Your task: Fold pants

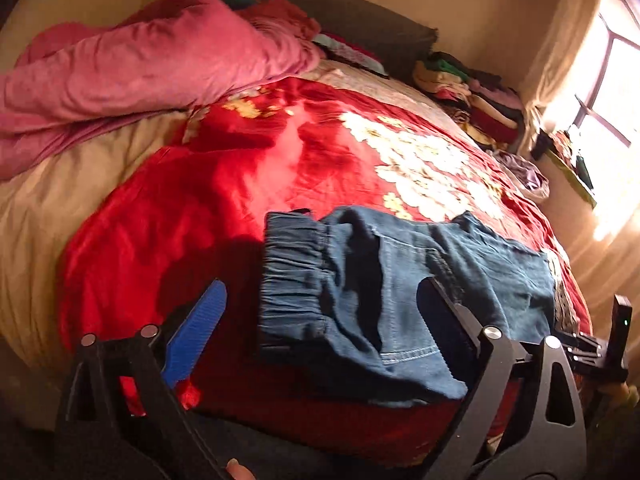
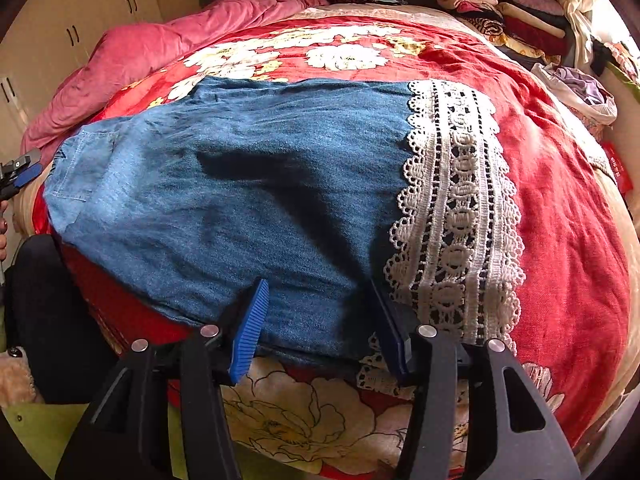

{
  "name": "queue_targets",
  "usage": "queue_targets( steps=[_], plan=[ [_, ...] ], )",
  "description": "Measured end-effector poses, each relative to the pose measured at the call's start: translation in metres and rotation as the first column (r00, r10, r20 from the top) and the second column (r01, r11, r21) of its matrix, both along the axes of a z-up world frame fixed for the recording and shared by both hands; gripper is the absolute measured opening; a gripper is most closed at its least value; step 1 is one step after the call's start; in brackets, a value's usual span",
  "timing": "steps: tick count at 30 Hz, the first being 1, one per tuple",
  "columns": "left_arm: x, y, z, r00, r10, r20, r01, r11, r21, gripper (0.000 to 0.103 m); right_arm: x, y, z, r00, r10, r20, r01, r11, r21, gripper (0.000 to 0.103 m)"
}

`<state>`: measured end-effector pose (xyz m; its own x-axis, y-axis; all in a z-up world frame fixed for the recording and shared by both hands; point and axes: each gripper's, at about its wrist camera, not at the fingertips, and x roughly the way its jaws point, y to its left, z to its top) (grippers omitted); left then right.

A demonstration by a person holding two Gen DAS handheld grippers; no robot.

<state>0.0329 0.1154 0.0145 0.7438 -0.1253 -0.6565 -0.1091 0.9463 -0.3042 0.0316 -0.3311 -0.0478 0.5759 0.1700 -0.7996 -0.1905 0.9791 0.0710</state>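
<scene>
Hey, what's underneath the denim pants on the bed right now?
The denim pants lie flat on the red floral blanket, which shows all around them. Whatever lies directly beneath the fabric is covered, so I cannot tell if anything else is under there.

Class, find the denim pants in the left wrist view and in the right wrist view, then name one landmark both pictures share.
Left wrist view: denim pants at lower centre, elastic waistband facing left.
Right wrist view: denim pants fill the centre, lace-trimmed hem to the right.
Shared landmark: the pink quilt, bunched on the bed's upper left.

Lace-hemmed denim pants (image 2: 240,192) lie flat on bed.
</scene>
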Motion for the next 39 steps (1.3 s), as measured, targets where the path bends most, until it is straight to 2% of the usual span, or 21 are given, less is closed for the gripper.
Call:
queue_targets(
  steps=[1,3,4,5,6,8,11,13,15,18,21,25,28,31,35,39],
  plan=[
    [0.004,0.003,-0.004,1.000,0.005,-0.013,-0.005,1.000,-0.020,0.090,0.000,0.000,0.001,1.000,-0.003,-0.002,0.003,1.000,0.004,0.051],
    [0.011,0.001,-0.011,0.999,0.005,-0.035,-0.005,1.000,-0.003,0.090,0.001,-0.001,0.001,1.000,-0.006,-0.009,0.006,1.000,0.014,0.051],
    [0.014,-0.003,-0.013,0.999,-0.002,-0.041,0.002,1.000,0.015,0.081,0.001,-0.002,0.002,1.000,-0.006,-0.012,0.006,1.000,0.018,0.052],
    [0.017,-0.008,-0.015,0.999,-0.013,-0.040,0.014,1.000,0.024,0.041,0.002,-0.002,0.002,1.000,-0.004,-0.015,0.005,1.000,0.023,0.053],
    [0.021,-0.012,-0.016,0.999,-0.013,-0.050,0.015,0.999,0.043,0.028,0.003,-0.001,0.002,1.000,-0.006,-0.018,0.006,1.000,0.024,0.054],
    [0.023,-0.011,-0.011,1.000,-0.008,-0.026,0.010,0.998,0.063,0.029,0.003,-0.001,0.003,1.000,-0.002,-0.022,0.003,1.000,0.022,0.054],
    [0.029,0.007,-0.004,0.999,0.049,-0.007,-0.048,0.990,0.132,0.029,0.002,-0.002,0.004,1.000,0.002,-0.025,-0.001,1.000,0.028,0.054],
    [0.034,0.022,-0.009,0.998,0.046,-0.035,-0.044,0.997,0.069,0.029,0.002,-0.002,0.004,1.000,0.003,-0.024,-0.003,1.000,0.026,0.054],
    [0.040,0.027,-0.020,0.996,0.048,-0.076,-0.045,0.998,0.049,0.031,0.002,-0.001,0.003,1.000,0.002,-0.022,-0.002,1.000,0.028,0.055],
    [0.039,0.030,-0.020,0.996,0.052,-0.076,-0.050,0.998,0.034,0.038,0.002,0.000,0.003,1.000,0.005,-0.021,-0.005,1.000,0.024,0.056],
    [0.028,0.031,-0.013,0.997,0.073,-0.038,-0.072,0.997,0.035,0.049,0.002,-0.001,0.005,1.000,0.011,-0.021,-0.010,1.000,0.025,0.057],
    [-0.002,0.016,0.020,0.990,0.108,0.090,-0.117,0.988,0.098,0.056,-0.003,-0.001,0.018,0.999,0.007,0.034,-0.008,0.999,0.039,0.057],
    [-0.009,-0.015,0.041,0.990,0.017,0.141,-0.035,0.991,0.133,0.065,-0.005,0.001,0.027,0.996,0.012,0.083,-0.018,0.997,0.072,0.057],
    [0.003,-0.061,0.039,0.983,-0.143,0.117,0.126,0.981,0.147,0.069,0.002,0.008,0.031,0.995,0.028,0.100,-0.037,0.996,0.083,0.057],
    [0.027,-0.117,0.013,0.952,-0.307,0.007,0.301,0.939,0.167,0.071,0.010,0.017,0.030,0.995,0.047,0.092,-0.056,0.994,0.091,0.057],
    [0.036,-0.146,-0.029,0.929,-0.351,-0.119,0.369,0.904,0.217,0.074,0.016,0.013,0.010,0.999,0.030,0.016,-0.031,0.996,0.085,0.058]
  ],
)
